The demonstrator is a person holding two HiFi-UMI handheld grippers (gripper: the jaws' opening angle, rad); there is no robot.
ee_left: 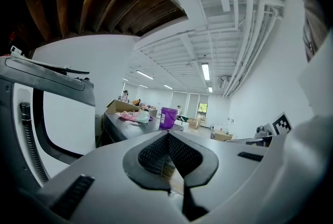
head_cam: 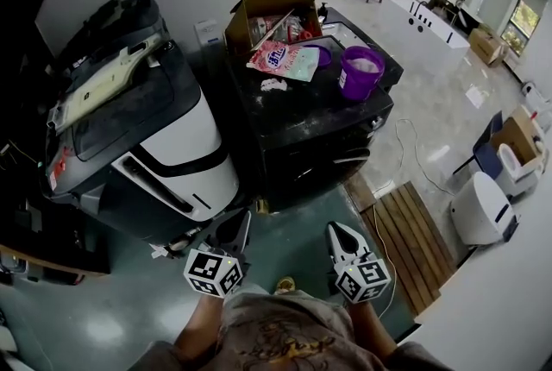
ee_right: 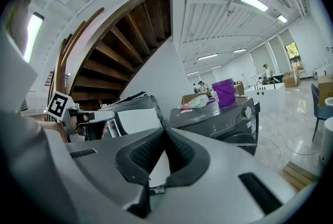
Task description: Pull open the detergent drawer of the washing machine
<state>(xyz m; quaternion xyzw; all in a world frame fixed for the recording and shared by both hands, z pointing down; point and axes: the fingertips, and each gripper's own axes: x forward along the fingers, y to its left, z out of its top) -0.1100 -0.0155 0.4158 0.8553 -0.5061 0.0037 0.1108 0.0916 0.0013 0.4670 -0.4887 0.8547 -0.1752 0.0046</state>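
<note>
A black washing machine [head_cam: 293,132] stands ahead of me, its top crowded with a cardboard box [head_cam: 263,20], a detergent bag [head_cam: 280,59] and a purple bucket [head_cam: 360,72]. In the right gripper view its front panel with a round knob [ee_right: 248,111] shows; I cannot make out the detergent drawer. My left gripper [head_cam: 237,224] and right gripper [head_cam: 335,233] hang low, close to my body and short of the machine's front. Both point toward it with jaws shut and nothing held. The left gripper's tips [ee_left: 167,133] meet, and so do the right gripper's tips [ee_right: 164,126].
A large black-and-white machine [head_cam: 155,141] stands just left of the washer. Wooden slats [head_cam: 412,240] lie on the floor at right, with a white rounded appliance [head_cam: 481,207] and cardboard boxes [head_cam: 517,136] beyond. A cable [head_cam: 414,149] trails across the floor. People stand far back.
</note>
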